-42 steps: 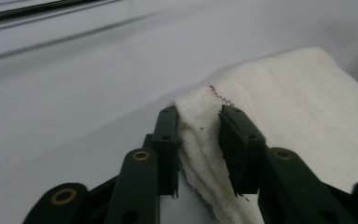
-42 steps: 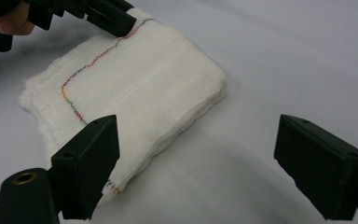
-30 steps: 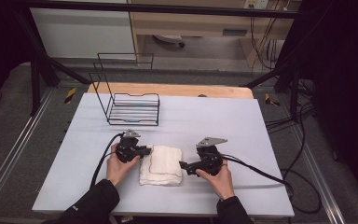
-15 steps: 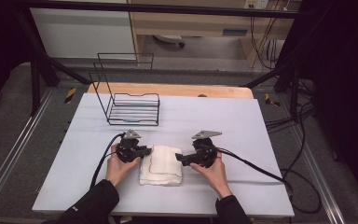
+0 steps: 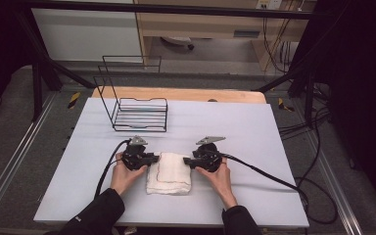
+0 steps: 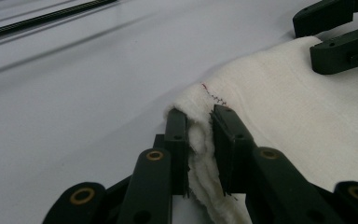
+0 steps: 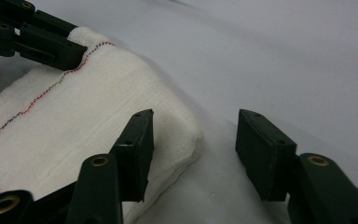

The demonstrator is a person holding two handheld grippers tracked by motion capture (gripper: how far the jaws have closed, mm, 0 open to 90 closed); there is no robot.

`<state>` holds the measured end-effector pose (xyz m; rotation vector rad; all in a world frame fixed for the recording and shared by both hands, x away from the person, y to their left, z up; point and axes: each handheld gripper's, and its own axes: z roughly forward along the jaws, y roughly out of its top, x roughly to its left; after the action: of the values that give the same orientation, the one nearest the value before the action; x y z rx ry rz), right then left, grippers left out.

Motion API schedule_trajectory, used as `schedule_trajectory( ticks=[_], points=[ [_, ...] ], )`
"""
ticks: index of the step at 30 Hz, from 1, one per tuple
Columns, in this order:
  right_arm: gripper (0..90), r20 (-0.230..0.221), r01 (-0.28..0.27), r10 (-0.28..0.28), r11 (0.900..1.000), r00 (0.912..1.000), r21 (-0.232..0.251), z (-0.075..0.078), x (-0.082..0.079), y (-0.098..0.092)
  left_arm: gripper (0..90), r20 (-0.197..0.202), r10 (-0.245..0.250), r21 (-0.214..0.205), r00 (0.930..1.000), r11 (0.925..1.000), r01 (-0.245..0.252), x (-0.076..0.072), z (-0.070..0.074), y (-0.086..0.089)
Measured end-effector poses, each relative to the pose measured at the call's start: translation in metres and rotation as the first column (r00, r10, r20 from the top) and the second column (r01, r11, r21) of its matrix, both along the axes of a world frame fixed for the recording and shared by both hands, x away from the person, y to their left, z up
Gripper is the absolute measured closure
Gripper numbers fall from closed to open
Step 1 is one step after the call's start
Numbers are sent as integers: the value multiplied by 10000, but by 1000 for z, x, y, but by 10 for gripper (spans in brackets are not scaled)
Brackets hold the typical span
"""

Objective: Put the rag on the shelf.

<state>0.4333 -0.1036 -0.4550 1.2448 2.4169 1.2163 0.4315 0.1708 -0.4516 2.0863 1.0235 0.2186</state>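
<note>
Lower centre: left gripper (image 5: 152,159) pinches the folded white stitched cloth (image 5: 170,172); right gripper (image 5: 188,162), jaws just narrowing, apparently not yet clamping its corner.

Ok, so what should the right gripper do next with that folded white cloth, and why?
Probably finish closing the right gripper on the near corner of the folded white cloth. Its jaws have just been closing, yet they stand apart around that corner, pads not pressing. The left gripper already pinches the opposite edge, so both ends could then lift together.
</note>
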Motion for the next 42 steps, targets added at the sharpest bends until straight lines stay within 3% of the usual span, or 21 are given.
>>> schedule_trajectory(
  ticks=[2,5,7,12,16,22,23,31,37,42],
  points=[
    [528,23,-73,73,10000,10000,15,0,0,0,758,37,-10,42,10000,10000,9,0,0,0],
    [646,-144,-310,312,9994,9994,154,-1,-1,3,758,24,-16,19,10000,10000,16,0,0,0],
    [657,-203,-345,350,9992,9992,222,-1,-1,3,757,10,-10,6,10000,10000,10,0,0,0],
    [764,-757,-184,228,9981,9969,594,0,1,3,766,-15,76,-51,10000,10000,-76,-1,0,1],
    [805,-763,-96,147,9977,9970,666,0,-1,3,792,-278,191,-284,9994,9994,-199,0,1,2],
    [824,-497,-38,76,9972,9987,746,5,-5,2,810,-285,261,-621,9993,9977,-279,0,6,7],
    [825,-367,-59,88,9969,9993,781,7,-6,1,811,-143,274,-879,9995,9957,-286,-3,11,9],
    [827,189,-76,50,9905,9998,1370,26,-17,-4,814,698,190,-1090,9974,9940,-113,-14,29,11],
    [828,651,-215,103,9846,9978,1735,38,-25,-8,815,1036,190,-1378,9944,9904,-46,-23,40,13],
    [828,1156,-408,215,9851,9931,1672,49,-32,-8,816,1420,241,-1404,9896,9901,-39,-31,49,13]
  ],
)
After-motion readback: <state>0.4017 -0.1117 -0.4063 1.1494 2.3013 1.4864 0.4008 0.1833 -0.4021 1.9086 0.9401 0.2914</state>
